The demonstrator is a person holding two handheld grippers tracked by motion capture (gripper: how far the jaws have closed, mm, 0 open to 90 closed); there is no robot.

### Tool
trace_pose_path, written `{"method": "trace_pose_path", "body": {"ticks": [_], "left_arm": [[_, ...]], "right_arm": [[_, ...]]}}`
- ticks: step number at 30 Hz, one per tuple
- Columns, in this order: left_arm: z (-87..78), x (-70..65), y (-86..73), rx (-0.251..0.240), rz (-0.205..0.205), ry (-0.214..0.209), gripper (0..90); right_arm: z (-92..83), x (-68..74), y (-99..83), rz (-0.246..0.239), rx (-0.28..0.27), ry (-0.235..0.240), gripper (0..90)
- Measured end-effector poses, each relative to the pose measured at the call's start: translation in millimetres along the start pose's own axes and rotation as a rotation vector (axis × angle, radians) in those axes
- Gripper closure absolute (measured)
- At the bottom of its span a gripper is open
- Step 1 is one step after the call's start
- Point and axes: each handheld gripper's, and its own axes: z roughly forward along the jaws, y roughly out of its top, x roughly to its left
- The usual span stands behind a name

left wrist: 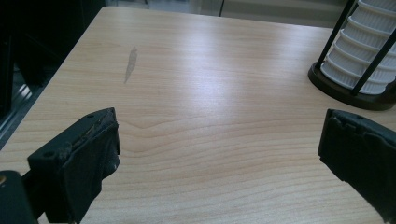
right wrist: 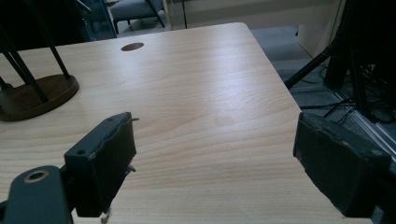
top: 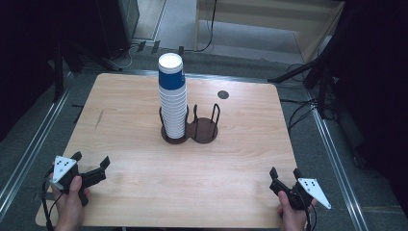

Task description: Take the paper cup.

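A tall stack of white paper cups (top: 172, 98) stands upright in the left ring of a dark brown two-ring cup holder (top: 190, 131) near the middle of the table. The topmost cup (top: 171, 71) wears a blue band and shows a white bottom, so the cups sit upside down. Thin black upright rods hem the stack; the holder's right ring (top: 205, 130) holds nothing.
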Motion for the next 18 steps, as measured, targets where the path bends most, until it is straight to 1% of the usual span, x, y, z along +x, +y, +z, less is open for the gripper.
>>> {"method": "trace_pose_path", "body": {"ticks": [3,4,7,8,9,10,11,12,14,15,16,17,18], "left_arm": [[0.4,-0.4,0.1,0.0,-0.001,0.0,0.0],[0.5,-0.5,0.1,0.001,0.002,0.001,0.0],[-0.2,-1.0,-0.2,-0.001,0.005,0.0,0.0],[-0.2,-1.0,-0.2,-0.001,0.005,0.0,0.0],[-0.5,-1.0,-0.3,-0.003,0.003,0.001,0.0],[-0.8,-1.0,-0.4,-0.004,0.001,0.004,0.0],[-0.8,-0.9,-0.5,-0.006,0.0,0.003,0.0],[-0.9,-0.8,-0.5,-0.006,0.002,-0.001,0.0],[-0.6,-1.1,-0.5,-0.007,0.002,-0.004,0.0],[-0.6,-1.1,-0.5,-0.007,0.002,-0.004,0.0],[-0.7,-1.3,-0.5,-0.005,0.003,-0.002,0.0],[-1.0,-1.4,-0.6,-0.006,0.006,-0.001,0.0],[-1.0,-1.4,-0.6,-0.006,0.006,-0.001,0.0]], "right_arm": [[-0.2,0.1,0.2,0.001,-0.001,-0.001,12.9],[-1.0,0.3,0.9,-0.005,-0.007,-0.006,12.9],[-1.5,4.5,2.5,-0.047,-0.011,-0.023,12.9],[-1.5,4.5,2.5,-0.047,-0.011,-0.023,12.9],[-1.4,7.5,3.3,-0.07,-0.012,-0.031,12.9],[-1.1,11.8,5.0,-0.092,-0.013,-0.03,12.5],[-1.0,15.9,7.4,-0.09,-0.013,-0.019,12.5],[-1.4,23.8,13.5,-0.089,-0.02,0.003,12.4],[-2.6,34.0,22.0,-0.087,-0.033,0.026,12.4],[-2.6,34.0,22.0,-0.087,-0.033,0.026,12.4],[-4.1,44.4,29.8,-0.08,-0.044,0.059,12.4],[-4.7,49.6,33.0,-0.085,-0.046,0.07,12.4],[-4.7,49.6,33.0,-0.085,-0.046,0.07,12.4]]}}
